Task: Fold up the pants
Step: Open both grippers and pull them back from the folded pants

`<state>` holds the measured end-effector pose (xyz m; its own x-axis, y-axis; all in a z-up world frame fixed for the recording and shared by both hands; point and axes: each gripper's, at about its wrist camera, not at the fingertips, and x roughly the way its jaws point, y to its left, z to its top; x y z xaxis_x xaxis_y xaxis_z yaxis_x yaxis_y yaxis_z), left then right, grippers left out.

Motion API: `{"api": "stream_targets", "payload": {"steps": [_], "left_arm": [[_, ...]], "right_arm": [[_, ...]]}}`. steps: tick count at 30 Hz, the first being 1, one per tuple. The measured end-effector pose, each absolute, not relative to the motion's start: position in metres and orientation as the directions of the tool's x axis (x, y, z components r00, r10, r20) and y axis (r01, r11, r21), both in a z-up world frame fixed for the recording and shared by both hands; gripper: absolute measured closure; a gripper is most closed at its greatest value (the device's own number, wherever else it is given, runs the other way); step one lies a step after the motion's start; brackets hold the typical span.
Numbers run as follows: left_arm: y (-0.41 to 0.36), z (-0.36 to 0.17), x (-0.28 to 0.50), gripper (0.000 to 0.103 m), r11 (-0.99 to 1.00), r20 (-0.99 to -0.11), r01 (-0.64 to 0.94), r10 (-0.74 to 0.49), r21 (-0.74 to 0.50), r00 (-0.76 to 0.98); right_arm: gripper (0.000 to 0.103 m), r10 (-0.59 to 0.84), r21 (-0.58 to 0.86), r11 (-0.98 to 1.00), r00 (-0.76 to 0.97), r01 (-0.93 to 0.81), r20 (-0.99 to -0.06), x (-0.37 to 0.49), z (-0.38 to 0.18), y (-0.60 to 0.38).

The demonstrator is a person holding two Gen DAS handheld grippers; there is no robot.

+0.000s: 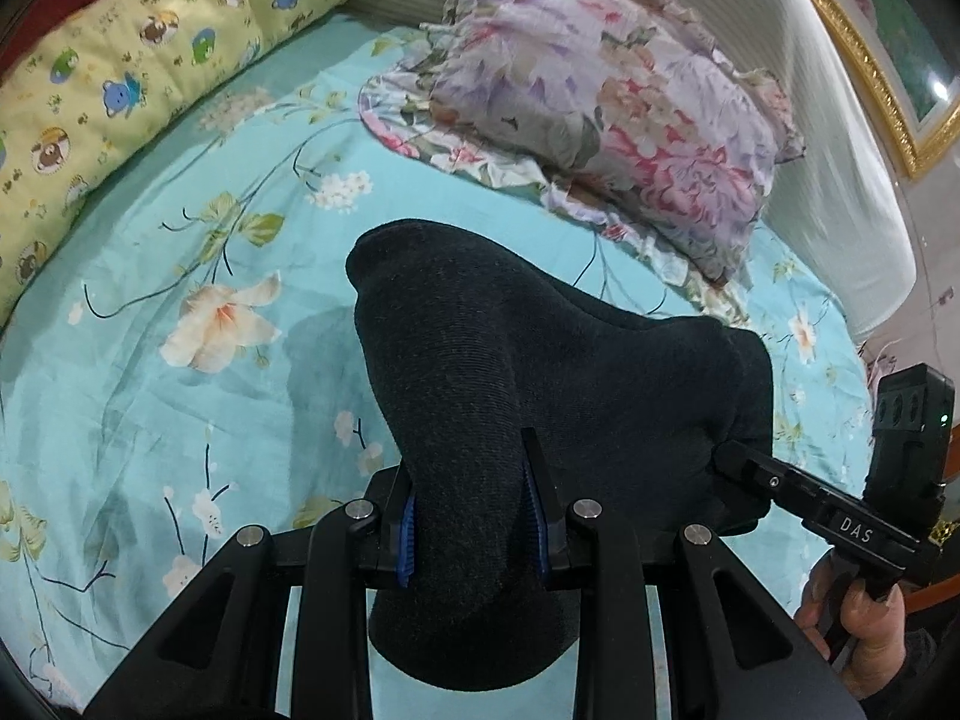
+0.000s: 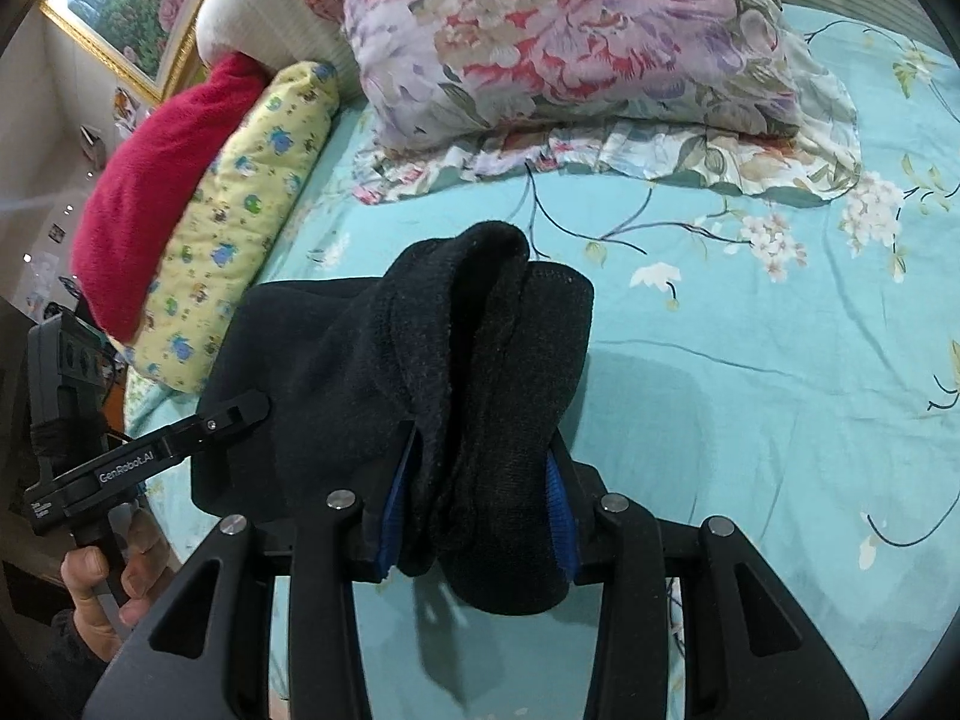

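Observation:
The dark charcoal knit pants hang bunched above the teal floral bed sheet, held up between both grippers. In the left wrist view my left gripper is shut on a thick fold, its blue pads pressing both sides. My right gripper bites the same cloth at the right, with a hand under it. In the right wrist view my right gripper is shut on a rolled wad of the pants, and the left gripper pinches their left edge.
A floral ruffled pillow lies at the head of the bed. A yellow cartoon-print pillow runs along the far side, with a red cushion behind it. A white padded headboard and a gold-framed picture back the bed.

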<state>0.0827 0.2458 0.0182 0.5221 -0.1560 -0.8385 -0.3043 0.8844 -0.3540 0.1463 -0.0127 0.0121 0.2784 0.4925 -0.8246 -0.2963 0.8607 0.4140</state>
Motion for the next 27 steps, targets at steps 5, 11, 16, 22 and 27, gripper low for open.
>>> {"api": "stream_targets", "payload": {"steps": [5,11,16,22,27], "left_arm": [[0.243,0.011,0.084,0.057,0.893,-0.849,-0.297,-0.155,-0.339,0.505],[0.248,0.007,0.077,0.034,0.894,-0.861,-0.322,-0.123,-0.312,0.494],[0.253,0.001,0.074,0.031,0.887,-0.864,-0.333,-0.129,-0.319,0.486],[0.253,0.005,0.068,0.031,0.893,-0.871,-0.338,-0.11,-0.299,0.48],[0.253,0.009,0.058,0.031,0.896,-0.876,-0.348,-0.084,-0.275,0.476]], "right_arm": [[0.05,0.431,0.353,0.891,0.284,-0.287,-0.856,0.15,0.002,-0.016],[0.038,0.349,0.278,0.927,0.309,-0.251,-0.885,0.151,-0.011,-0.033],[0.037,0.347,0.275,0.928,0.319,-0.251,-0.882,0.152,-0.016,-0.04],[0.037,0.342,0.277,0.933,0.33,-0.229,-0.88,0.148,-0.007,-0.048],[0.037,0.275,0.2,0.953,0.369,-0.228,-0.888,0.146,0.003,-0.057]]}}
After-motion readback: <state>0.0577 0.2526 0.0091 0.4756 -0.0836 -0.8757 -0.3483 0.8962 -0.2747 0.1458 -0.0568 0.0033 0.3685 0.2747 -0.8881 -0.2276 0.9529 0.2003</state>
